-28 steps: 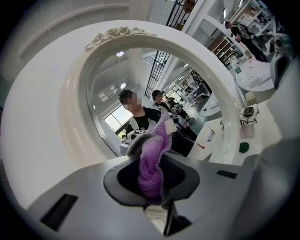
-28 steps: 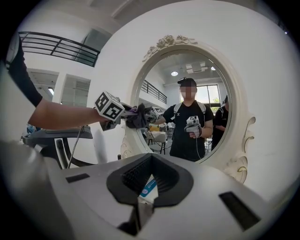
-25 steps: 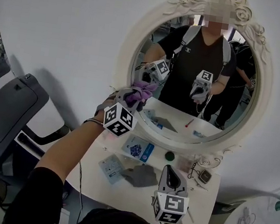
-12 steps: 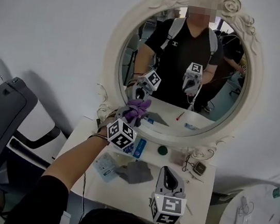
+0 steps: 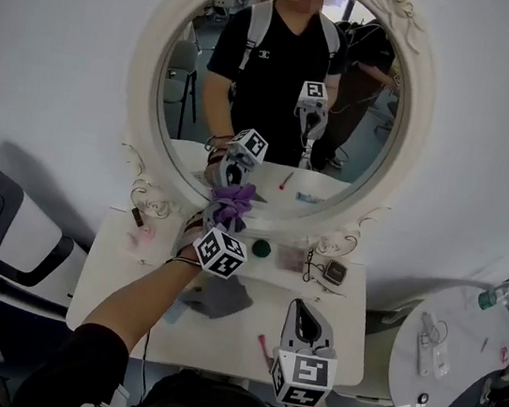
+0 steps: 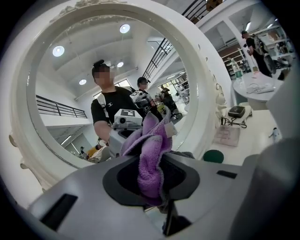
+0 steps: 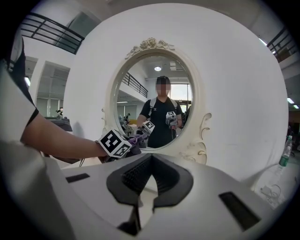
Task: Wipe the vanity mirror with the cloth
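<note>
Above the vanity table (image 5: pixel 348 340), left gripper (image 5: pixel 223 216) clamps the purple cloth (image 6: pixel 151 154) by the mirror (image 5: pixel 278 107); right gripper (image 7: pixel 151 161) closed, empty.

Before mirror (image 5: pixel 187 93) — cloth (image 5: pixel 232 204), over table (image 5: pixel 348 340).

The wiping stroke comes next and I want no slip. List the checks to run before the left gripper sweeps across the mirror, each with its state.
1. Grip on the cloth: ok. The left gripper is shut on the purple cloth.
2. Cloth against the mirror: cannot tell. It sits at the glass's lower edge, but contact is unclear.
3. Right gripper out of the way: ok. It is shut, empty, and low over the front of the table.
4. Glass free of obstacles: ok. Only the cloth is in front of it.
5. Space under the left arm: probably not ok. A grey rag and a green round thing lie there.
</note>
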The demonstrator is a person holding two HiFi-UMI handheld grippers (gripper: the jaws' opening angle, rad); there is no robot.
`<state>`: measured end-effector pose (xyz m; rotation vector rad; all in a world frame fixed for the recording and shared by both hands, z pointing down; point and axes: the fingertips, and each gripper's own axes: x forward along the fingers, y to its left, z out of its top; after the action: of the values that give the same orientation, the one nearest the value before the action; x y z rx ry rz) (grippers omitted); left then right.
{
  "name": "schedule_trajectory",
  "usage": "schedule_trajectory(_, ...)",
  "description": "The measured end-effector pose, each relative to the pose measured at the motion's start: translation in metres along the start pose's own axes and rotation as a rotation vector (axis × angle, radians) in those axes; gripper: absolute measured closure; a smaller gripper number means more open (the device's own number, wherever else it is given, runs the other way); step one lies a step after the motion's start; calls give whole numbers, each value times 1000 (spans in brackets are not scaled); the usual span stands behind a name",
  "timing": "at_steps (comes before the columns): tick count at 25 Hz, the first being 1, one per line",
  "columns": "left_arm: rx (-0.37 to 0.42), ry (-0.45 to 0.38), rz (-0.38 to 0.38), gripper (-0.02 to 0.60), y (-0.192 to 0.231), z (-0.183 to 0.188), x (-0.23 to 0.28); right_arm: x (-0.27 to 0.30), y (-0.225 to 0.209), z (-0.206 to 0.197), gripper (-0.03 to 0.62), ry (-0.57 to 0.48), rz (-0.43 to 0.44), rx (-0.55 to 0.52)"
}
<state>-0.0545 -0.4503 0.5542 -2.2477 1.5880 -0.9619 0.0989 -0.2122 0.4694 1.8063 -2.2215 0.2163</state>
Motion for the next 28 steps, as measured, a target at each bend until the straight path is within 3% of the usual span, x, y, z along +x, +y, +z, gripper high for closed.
schedule_trajectory(5,-88,19,-3,503,-22,9,8,-19,-24,-16,582,26,-71,33)
schedule_trajectory(10,-147,25,-83,503,-48,27,15,-29,-34,-18,582,23,-102,39)
schedule_trajectory(12,-121,26,-109,503,-52,32,15,-31,-36,-15,582,10,-106,34)
schedule_trajectory(15,14,-7,-134,502,-58,45,3,-31,-38,-11,583,-9,-106,46)
schedule_trajectory(18,91,-83,-156,502,-60,77,-23,-27,-38,-9,582,-25,-93,66)
schedule_trajectory(21,110,-200,-137,502,-46,121,-58,-20,-30,-1,582,-49,-57,76)
schedule_trajectory(28,33,-464,-33,502,37,229,-143,-5,-21,23,582,-109,3,44)
